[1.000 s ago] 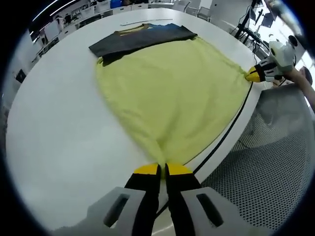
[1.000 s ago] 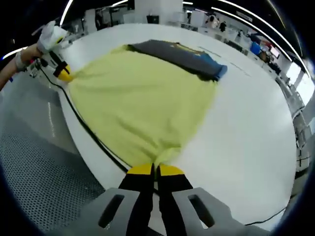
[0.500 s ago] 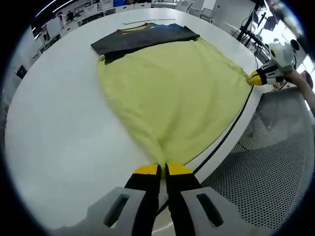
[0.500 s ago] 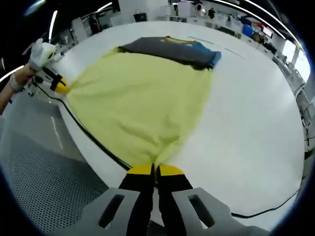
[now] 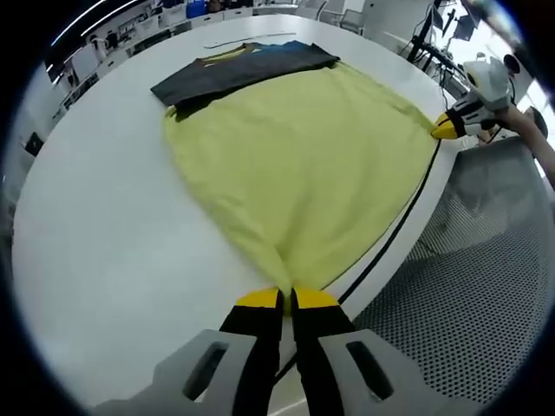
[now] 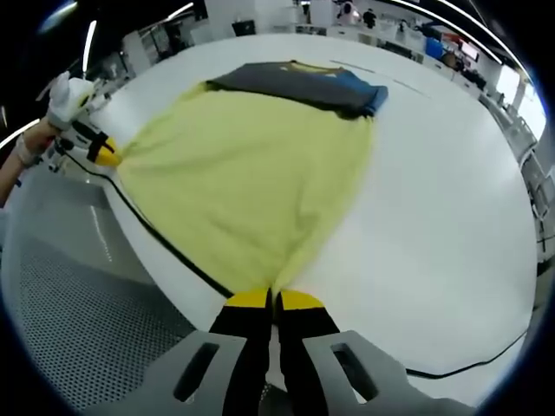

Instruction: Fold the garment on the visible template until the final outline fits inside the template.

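**Both grippers clamped on yellow garment corners; fabric held spread over table**

Left gripper (image 5: 287, 299) is observed with its yellow-tipped jaws pressed together on one near corner of the yellow garment (image 5: 303, 165). Right gripper (image 6: 271, 299) is seen likewise clenched on the opposite near corner, no gap being visible between its jaws. Each gripper is also visible in the other's view, at the far edge of the cloth.

The yellow garment is laid across the white table (image 5: 95, 217), with its near hem drawn to the table edge, where a black cable (image 5: 395, 234) runs along the rim. The fabric is pulled taut between the two held corners and fans out flat. This hold is judged to serve to keep the cloth smooth and square before a fold is carried forward.

At the far end, a dark folded garment (image 5: 238, 69) is noted lying against, and apparently partly over, the yellow cloth's far edge. Whether it marks the template cannot be told.

No fold is yet made in the yellow garment.
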Demonstrator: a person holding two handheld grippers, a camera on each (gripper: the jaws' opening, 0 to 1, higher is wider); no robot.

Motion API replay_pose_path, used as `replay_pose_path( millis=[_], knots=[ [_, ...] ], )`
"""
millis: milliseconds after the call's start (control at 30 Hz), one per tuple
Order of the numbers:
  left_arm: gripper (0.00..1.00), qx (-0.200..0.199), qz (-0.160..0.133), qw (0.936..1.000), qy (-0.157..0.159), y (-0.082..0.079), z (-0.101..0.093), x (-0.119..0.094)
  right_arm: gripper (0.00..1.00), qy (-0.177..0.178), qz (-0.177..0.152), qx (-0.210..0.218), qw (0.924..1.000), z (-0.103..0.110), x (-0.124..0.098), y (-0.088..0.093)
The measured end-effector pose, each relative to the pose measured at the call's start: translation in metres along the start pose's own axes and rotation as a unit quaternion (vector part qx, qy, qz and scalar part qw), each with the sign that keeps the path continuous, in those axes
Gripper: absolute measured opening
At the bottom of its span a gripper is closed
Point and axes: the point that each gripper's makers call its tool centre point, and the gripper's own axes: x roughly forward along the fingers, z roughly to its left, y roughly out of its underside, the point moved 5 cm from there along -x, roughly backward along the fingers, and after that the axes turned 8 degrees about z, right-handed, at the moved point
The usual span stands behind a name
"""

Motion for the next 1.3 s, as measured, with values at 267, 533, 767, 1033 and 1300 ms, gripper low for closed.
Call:
replay_pose_path(
  millis=[267,533,767,1033,1300],
  knots=[
    [0.00,-0.004,-0.015,0.9999,-0.002,-0.002,0.001,-0.007,0.02,-0.002,-0.009,0.000,1.0000,0.001,-0.008,-0.002],
    [0.00,-0.015,-0.035,0.9992,-0.012,-0.003,0.001,-0.014,0.02,-0.008,-0.028,0.005,0.9996,0.002,-0.019,-0.005],
    [0.00,-0.020,-0.043,0.9988,-0.011,-0.004,0.002,-0.023,0.02,-0.009,-0.043,0.000,0.9990,0.006,-0.030,-0.009],
    [0.00,-0.032,-0.055,0.9980,-0.003,-0.007,0.001,-0.036,0.02,-0.010,-0.054,-0.007,0.9985,0.010,-0.045,-0.013],
    [0.00,-0.043,-0.056,0.9975,0.007,-0.002,-0.004,-0.043,0.02,-0.010,-0.053,-0.011,0.9985,0.013,-0.055,-0.010]
  ],
)
